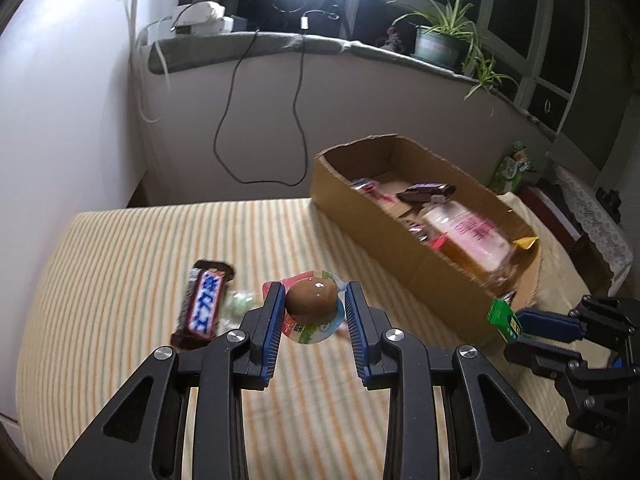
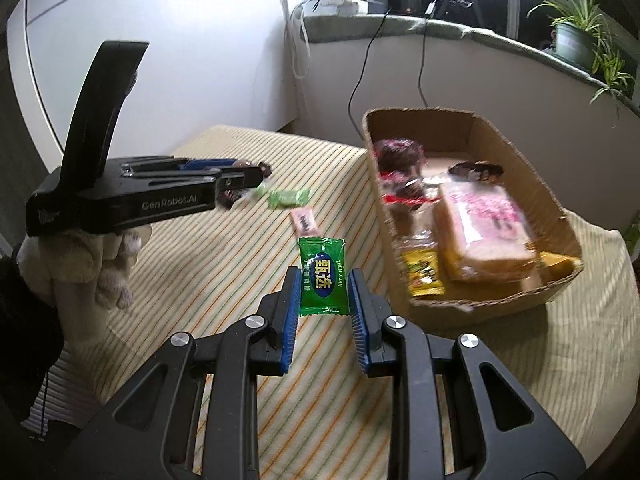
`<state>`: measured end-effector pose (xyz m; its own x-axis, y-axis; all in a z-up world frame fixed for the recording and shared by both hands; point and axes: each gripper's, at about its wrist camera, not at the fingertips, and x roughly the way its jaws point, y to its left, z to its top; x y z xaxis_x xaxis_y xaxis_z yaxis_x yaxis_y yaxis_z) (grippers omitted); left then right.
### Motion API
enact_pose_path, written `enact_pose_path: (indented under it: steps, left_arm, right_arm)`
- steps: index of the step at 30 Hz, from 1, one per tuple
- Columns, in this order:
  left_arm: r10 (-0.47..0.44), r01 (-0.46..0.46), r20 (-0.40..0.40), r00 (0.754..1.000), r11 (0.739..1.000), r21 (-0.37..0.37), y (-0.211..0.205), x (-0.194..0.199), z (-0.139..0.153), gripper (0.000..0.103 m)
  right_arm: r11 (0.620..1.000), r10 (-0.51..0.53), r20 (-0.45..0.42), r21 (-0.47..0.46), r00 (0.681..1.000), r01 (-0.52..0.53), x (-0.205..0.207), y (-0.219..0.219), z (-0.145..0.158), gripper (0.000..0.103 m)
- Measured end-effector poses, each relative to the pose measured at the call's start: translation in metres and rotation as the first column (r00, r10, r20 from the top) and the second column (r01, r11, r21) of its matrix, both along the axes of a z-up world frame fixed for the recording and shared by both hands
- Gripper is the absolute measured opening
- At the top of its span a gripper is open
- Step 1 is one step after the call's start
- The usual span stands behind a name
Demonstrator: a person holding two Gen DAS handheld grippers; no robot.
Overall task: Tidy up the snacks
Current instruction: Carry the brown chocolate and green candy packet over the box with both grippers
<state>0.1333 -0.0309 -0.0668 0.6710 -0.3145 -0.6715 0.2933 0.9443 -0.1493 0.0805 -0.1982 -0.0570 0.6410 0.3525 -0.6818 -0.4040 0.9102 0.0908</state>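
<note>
My left gripper (image 1: pixel 313 300) is shut on a packaged brown egg (image 1: pixel 311 298) and holds it above the striped tablecloth (image 1: pixel 120 248). My right gripper (image 2: pixel 324 286) is shut on a green candy packet (image 2: pixel 322 278), held upright near the box's near corner; it also shows in the left wrist view (image 1: pixel 505 319). The cardboard box (image 1: pixel 404 256) holds bread (image 2: pixel 484 228), a dark chocolate bar (image 1: pixel 426 192), a yellow packet (image 2: pixel 424 276) and other snacks. A Snickers bar (image 1: pixel 204 304) lies on the cloth left of the egg.
A light green candy (image 2: pixel 288 198) and a small pink packet (image 2: pixel 305 222) lie on the cloth. The left gripper body (image 2: pixel 132 196) crosses the right wrist view. A windowsill with potted plants (image 1: pixel 440 40) and hanging cables (image 1: pixel 228 120) lies behind the table.
</note>
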Motion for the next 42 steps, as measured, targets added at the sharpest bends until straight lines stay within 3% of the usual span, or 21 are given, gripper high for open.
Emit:
enact_pose_path:
  steps: [15,23,42]
  left_arm:
    - [-0.138,0.139,0.023,0.99,0.99,-0.031,-0.076,0.001,0.015,0.029]
    - [-0.191,0.191,0.021,0.981,0.982,-0.011,-0.109,0.002,0.017,0.029]
    - [-0.229,0.229,0.0,0.973,0.973,0.005,-0.142,0.012,0.012,0.03]
  right_arm:
    - [0.99,-0.141,0.041,0.008,0.989,0.141,0.027,-0.068,0.019,0.025]
    - [0.977,-0.213,0.04,0.024,0.976,0.212,0.049,-0.104,0.023,0.025]
    - [0.968,-0.25,0.006,0.013,0.968,0.25,0.086,-0.127,0.005,0.025]
